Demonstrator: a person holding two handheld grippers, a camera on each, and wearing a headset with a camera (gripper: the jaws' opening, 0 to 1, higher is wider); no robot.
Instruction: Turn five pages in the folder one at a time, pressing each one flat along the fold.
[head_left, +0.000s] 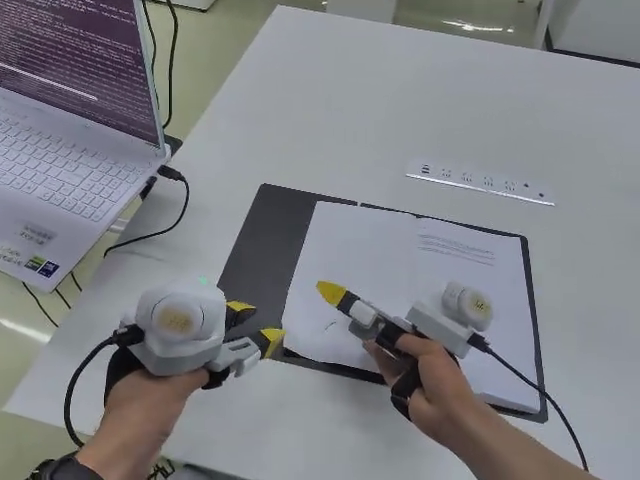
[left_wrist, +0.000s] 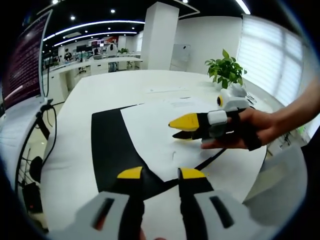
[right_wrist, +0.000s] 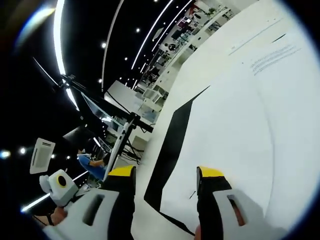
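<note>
on the white table (head_left: 400, 100), near its front edge, the folder (head_left: 255, 250) lies open: a left page (head_left: 350, 260) reaches from the fold (head_left: 416, 262) partly over its dark left half, and a printed page (head_left: 490, 290) lies on the right. the right gripper (head_left: 332, 293) is rolled on its side over the left page, jaws parted and empty; whether the lower one touches the paper i cannot tell. the left gripper (head_left: 255, 325) sits just off the folder's near left corner, jaws also parted, holding nothing.

single sheets should be light, limp and slick, easy to crease or to lift two at once, so i would pinch only the outer edge or near corner of the printed page, shallowly, and carry it over in an arc. pressing wants a light stroke along the fold, since the folder may slide on the smooth table.

open room lies right and beyond; the laptop (head_left: 70, 150) and its cable (head_left: 165, 225) are near on the left, a power strip (head_left: 480, 183) lies past the folder, and the table's edge is close behind the grippers.
</note>
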